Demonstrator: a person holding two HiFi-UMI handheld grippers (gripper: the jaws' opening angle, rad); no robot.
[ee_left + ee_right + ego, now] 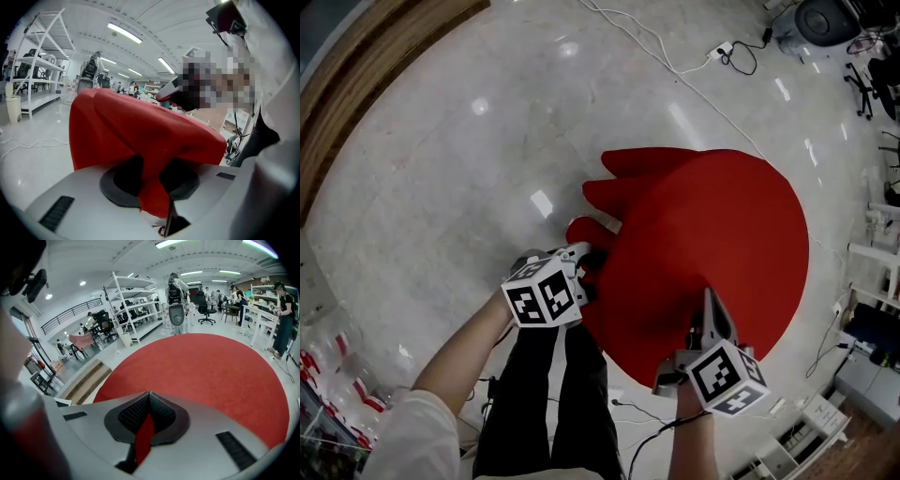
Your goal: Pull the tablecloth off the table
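- Folds of the red tablecloth (712,225) bunch at its left edge and hang in lobes over the pale floor (441,169). That side looks gathered up and loosened from the bench, which the cloth hides.
- Left gripper (586,255): the jaws are clenched on a pinch of the bunched hem, and its own view shows red fabric squeezed between them.
- Middle: most of the tablecloth lies flat and round on top, so I judge the bench to be almost wholly covered.
- Right gripper (710,302): the jaws are clamped tight on a thin strip of the near hem.
- Done, as I read it: both grips are taken and the left edge is lifted. Left to do: the pull itself, dragging the whole cloth toward the person until it slides clear.
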